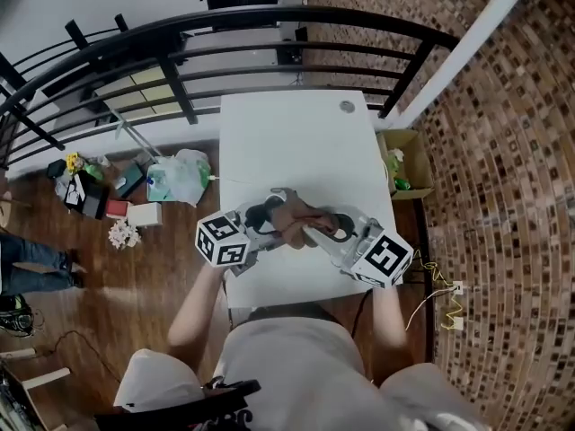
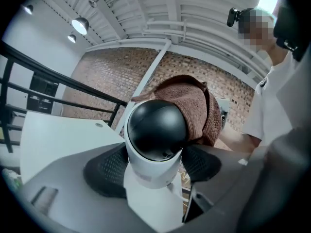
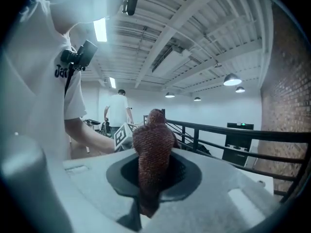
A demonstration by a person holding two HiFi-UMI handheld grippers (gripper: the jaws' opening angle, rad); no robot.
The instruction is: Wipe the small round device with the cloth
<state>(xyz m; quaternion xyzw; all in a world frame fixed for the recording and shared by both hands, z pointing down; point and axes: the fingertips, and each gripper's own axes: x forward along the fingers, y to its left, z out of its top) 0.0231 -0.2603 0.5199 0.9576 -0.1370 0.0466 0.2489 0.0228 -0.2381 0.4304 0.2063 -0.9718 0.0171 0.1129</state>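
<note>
A: Where is the small round device?

B: The small round white device with the glossy black dome (image 2: 155,130) sits between the jaws of the left claw (image 2: 155,165). The two black ribbed pads (image 2: 104,169) press on its white body from either side, so that claw is clenched on it, dome pointing away from the claw.

A: And the cloth?

B: The brown knitted cloth (image 3: 153,149) is bunched into a narrow roll. The right claw (image 3: 153,174) is clamped tight on it, and the top of the roll sticks up past the pads.

A: Do the two meet?

B: In the left gripper view the cloth (image 2: 197,106) lies up against the far right side of the dome, wrapping over its upper edge. In the head view the left claw (image 1: 274,215) and the right claw (image 1: 313,230) point at each other over the near part of the white rectangular counter (image 1: 296,142). The cloth (image 1: 295,214) is a brown lump between them. The device is too small to make out there.

A: Anything else on the counter?

B: A small grey round fitting (image 1: 348,107) in its far right corner.

A: And round about?

B: A curved black metal railing (image 1: 225,34) runs beyond the far edge. A pale plastic bag (image 1: 180,178) lies on the wooden floor to the left, and an open cardboard box (image 1: 406,162) stands just right of the counter beside the brick wall (image 1: 503,151).
</note>
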